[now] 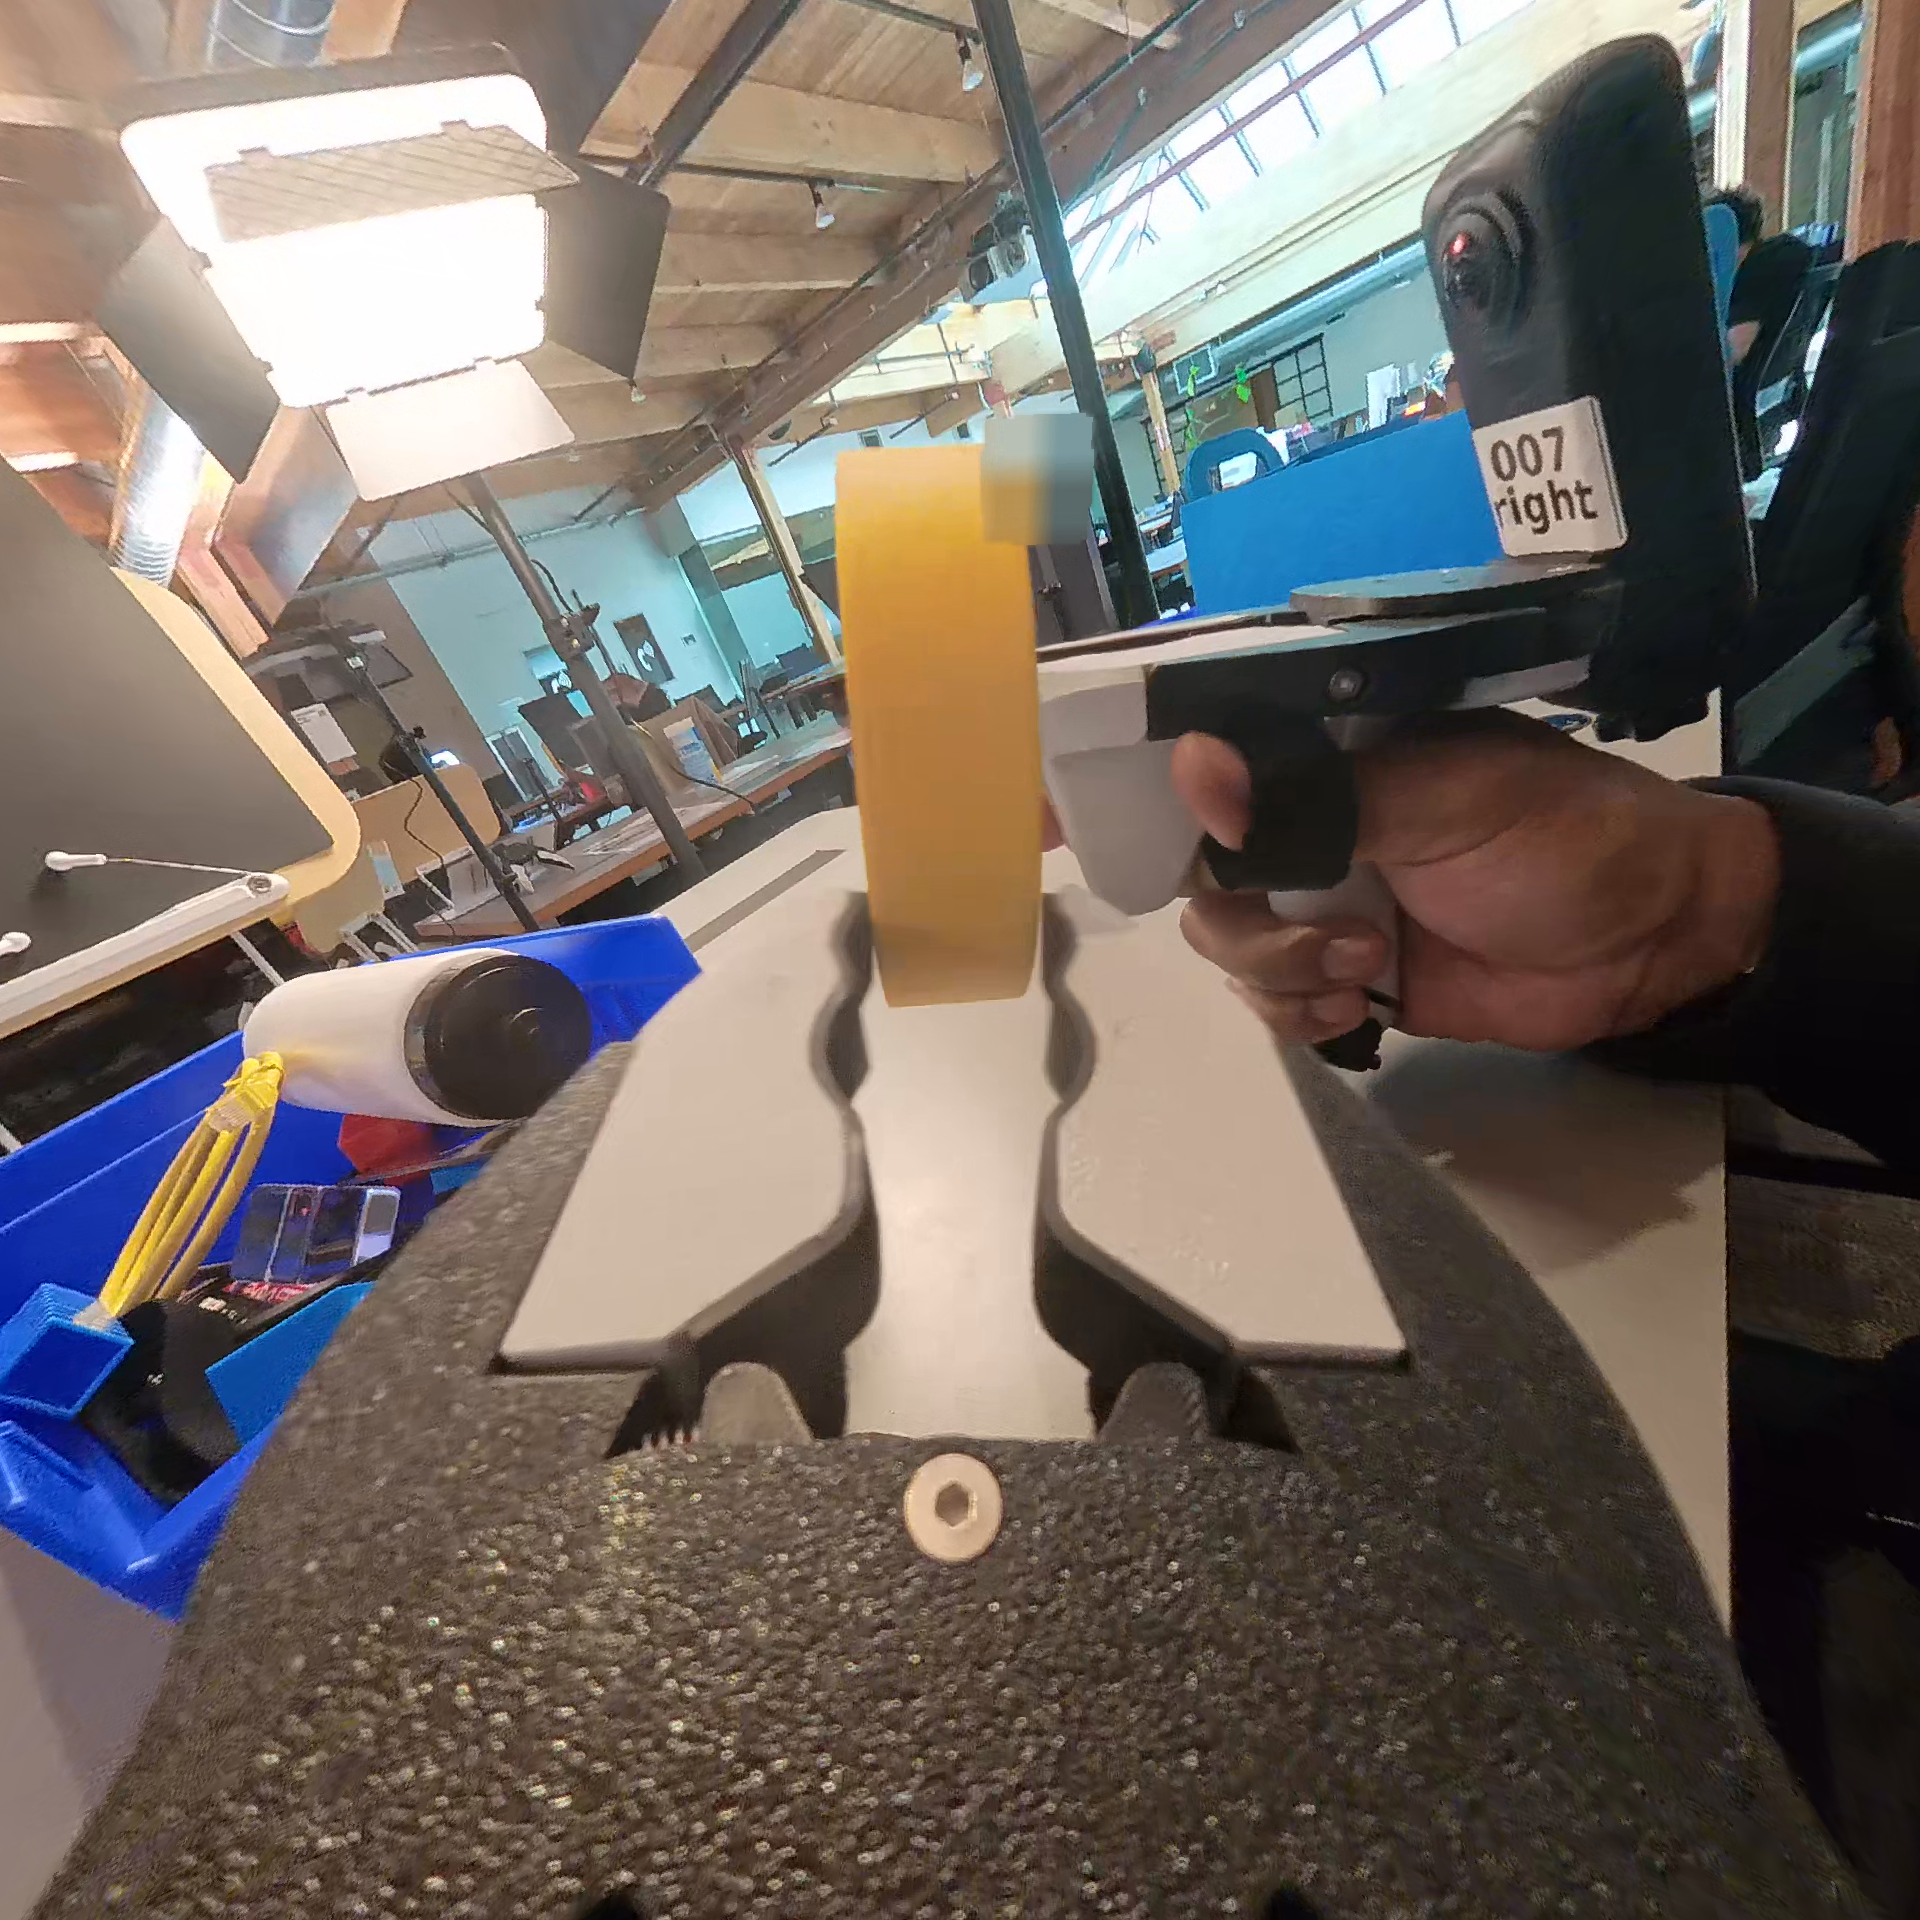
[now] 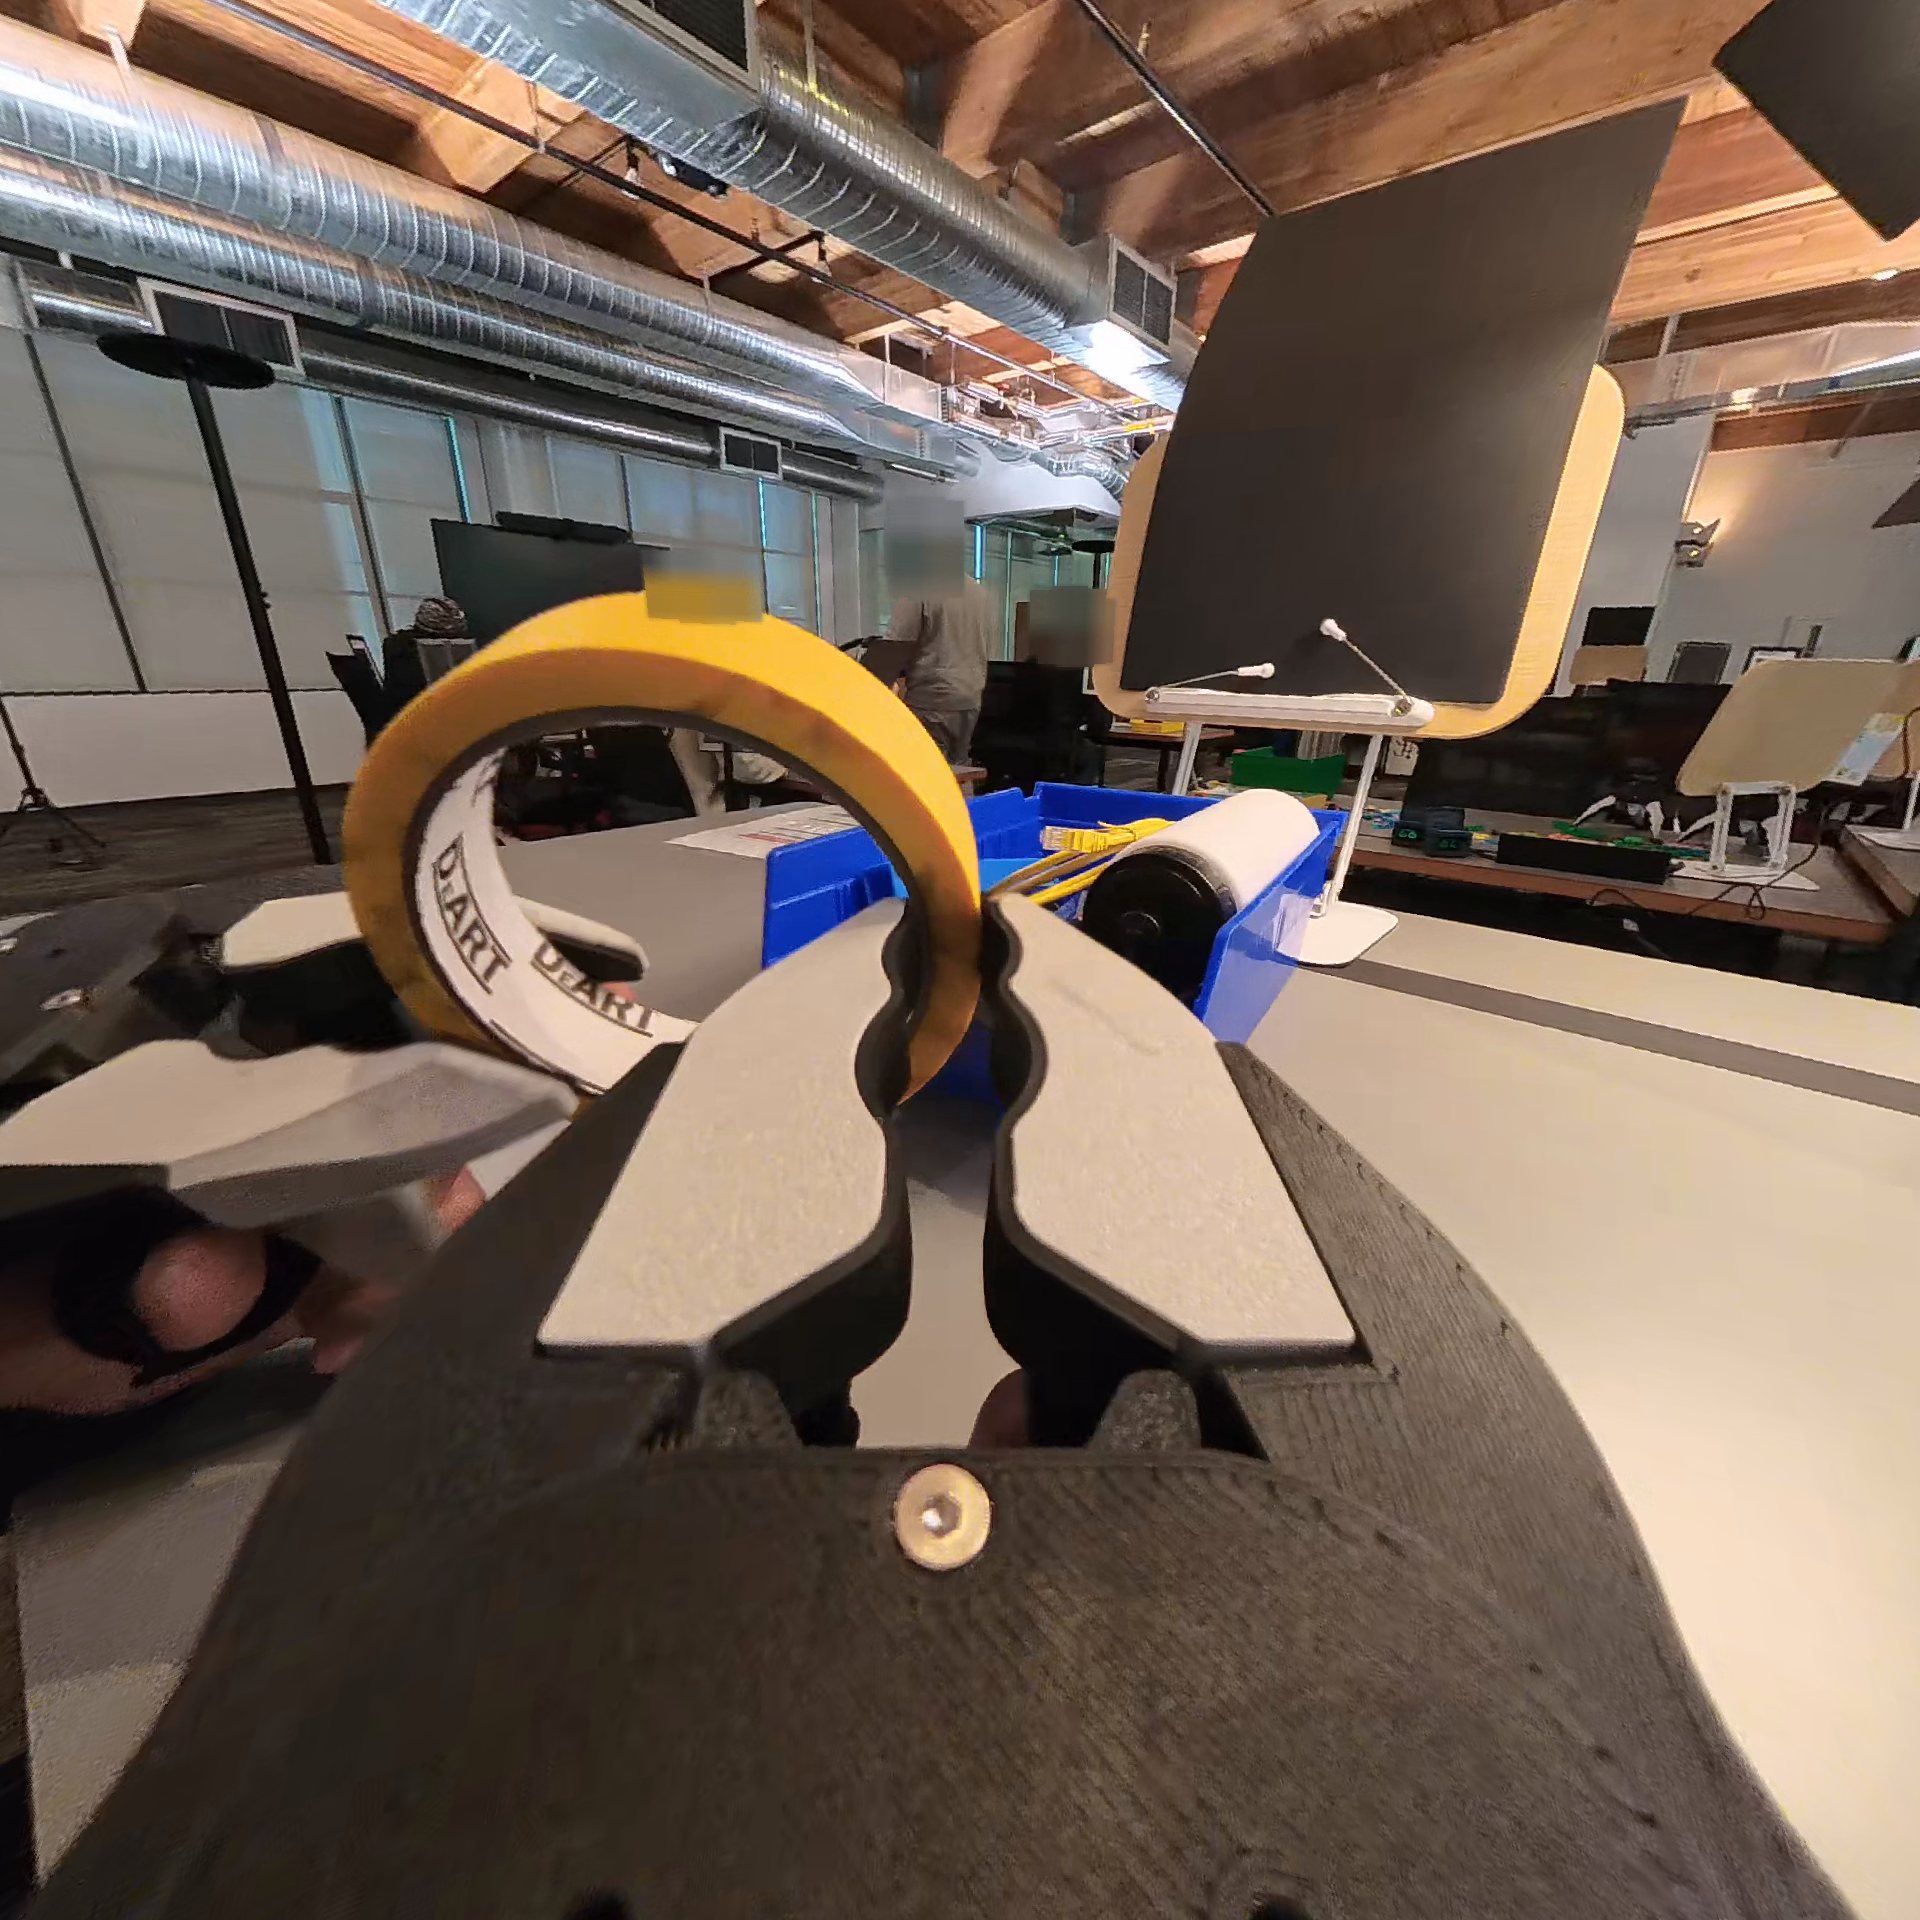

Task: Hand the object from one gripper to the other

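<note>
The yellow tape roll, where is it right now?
The yellow tape roll is up off the grey table, pinched in the right gripper. In the left wrist view it stands on edge between the left gripper's jaws, beside the blue bin.

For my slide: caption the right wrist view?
Right gripper pinches yellow tape; left gripper straddles it.

yellow tape roll (image 2: 665, 675) with a white inner core bearing black lettering. right gripper (image 2: 945, 940): pale grey finger plates edged in black, on a speckled black body; left gripper (image 1: 951, 935) the same. blue bin (image 2: 1273, 925) holding a white roller (image 1: 343, 1029) with a black end cap and a yellow cable (image 1: 197, 1195). pale grey table (image 2: 1558, 1195) with a darker grey stripe.
</note>
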Available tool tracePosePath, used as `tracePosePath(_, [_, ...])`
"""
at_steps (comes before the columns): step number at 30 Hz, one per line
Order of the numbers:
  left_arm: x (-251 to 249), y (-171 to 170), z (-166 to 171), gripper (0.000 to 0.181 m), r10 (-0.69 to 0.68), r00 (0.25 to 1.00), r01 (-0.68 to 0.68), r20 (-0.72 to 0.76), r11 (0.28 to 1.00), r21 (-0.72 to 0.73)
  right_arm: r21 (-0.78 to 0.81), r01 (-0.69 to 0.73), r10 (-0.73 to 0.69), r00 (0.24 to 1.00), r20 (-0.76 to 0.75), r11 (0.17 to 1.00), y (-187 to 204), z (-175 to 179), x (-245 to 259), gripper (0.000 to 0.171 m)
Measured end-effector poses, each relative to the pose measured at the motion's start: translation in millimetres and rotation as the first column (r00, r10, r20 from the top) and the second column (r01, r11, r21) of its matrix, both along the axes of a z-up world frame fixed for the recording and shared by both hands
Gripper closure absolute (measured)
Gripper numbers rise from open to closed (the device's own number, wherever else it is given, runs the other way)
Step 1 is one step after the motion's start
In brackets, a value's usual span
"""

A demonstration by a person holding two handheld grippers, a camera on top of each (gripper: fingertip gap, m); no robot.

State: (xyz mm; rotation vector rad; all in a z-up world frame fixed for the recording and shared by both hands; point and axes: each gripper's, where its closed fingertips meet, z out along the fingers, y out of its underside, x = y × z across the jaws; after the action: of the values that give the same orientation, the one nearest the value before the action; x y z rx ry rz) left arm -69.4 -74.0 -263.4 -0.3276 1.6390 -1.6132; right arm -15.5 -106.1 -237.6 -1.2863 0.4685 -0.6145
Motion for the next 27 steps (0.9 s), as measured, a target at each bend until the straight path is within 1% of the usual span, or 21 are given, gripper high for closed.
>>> tracePosePath(4, [0, 2, 1, 0.151, 0.005, 1.0, -0.005, 0.005, 1.0, 0.002, -0.01, 0.005, -0.005, 1.0, 0.025, 1.0, 1, 1, -2, 0.161])
tracePosePath(8, [-3, 4, 6, 0.151, 0.02, 0.999, -0.02, 0.046, 1.0, 0.005, -0.003, 0.005, -0.005, 0.998, 0.063, 1.0, 2, 5, -6, 0.16])
tracePosePath(10, [-1, 9, 8, 0.151, 0.042, 0.998, -0.042, 0.047, 0.999, -0.012, 0.007, 0.019, -0.02, 0.995, 0.099, 1.0, 0, 10, -8, 0.153])
tracePosePath(12, [0, 15, 12, 0.151, 0.031, 0.999, -0.029, 0.02, 0.997, -0.067, 0.014, 0.017, -0.019, 0.991, 0.133, 1.0, -2, 14, -12, 0.148])
tracePosePath(15, [3, 28, 17, 0.151, -0.039, 0.995, 0.021, -0.087, 0.979, -0.202, -0.023, 0.025, -0.02, 0.982, 0.189, 0.999, -3, 16, -15, 0.142])
tracePosePath(16, [4, 31, 18, 0.151, -0.088, 0.986, 0.049, -0.144, 0.966, -0.255, -0.047, 0.045, -0.033, 0.975, 0.22, 0.998, -4, 17, -15, 0.141])
tracePosePath(17, [4, 33, 17, 0.151, -0.165, 0.964, 0.094, -0.21, 0.945, -0.312, -0.081, 0.074, -0.05, 0.964, 0.261, 0.994, -5, 17, -15, 0.138])
tracePosePath(18, [3, 34, 17, 0.151, -0.254, 0.926, 0.138, -0.278, 0.916, -0.376, -0.124, 0.116, -0.072, 0.947, 0.313, 0.985, -6, 16, -16, 0.135])
tracePosePath(20, [3, 39, 18, 0.151, -0.404, 0.83, 0.171, -0.385, 0.841, -0.513, -0.23, 0.257, -0.127, 0.879, 0.46, 0.939, -7, 13, -15, 0.13])
tracePosePath(21, [3, 41, 19, 0.152, -0.472, 0.778, 0.177, -0.415, 0.798, -0.576, -0.285, 0.352, -0.147, 0.821, 0.552, 0.892, -7, 11, -14, 0.128])
tracePosePath(23, [2, 46, 22, 0.151, -0.581, 0.681, 0.162, -0.446, 0.713, -0.682, -0.342, 0.569, -0.16, 0.654, 0.739, 0.748, -7, 8, -13, 0.126])
tracePosePath(25, [0, 47, 23, 0.152, -0.651, 0.603, 0.146, -0.461, 0.658, -0.739, -0.331, 0.733, -0.101, 0.476, 0.874, 0.595, -3, 3, -15, 0.125])
tracePosePath(26, [-3, 46, 22, 0.152, -0.678, 0.563, 0.142, -0.474, 0.644, -0.752, -0.315, 0.771, -0.068, 0.419, 0.906, 0.553, 0, 1, -17, 0.123])
tracePosePath(27, [-5, 42, 21, 0.152, -0.697, 0.524, 0.142, -0.489, 0.637, -0.757, -0.303, 0.788, -0.049, 0.387, 0.921, 0.536, 4, 0, -20, 0.119])
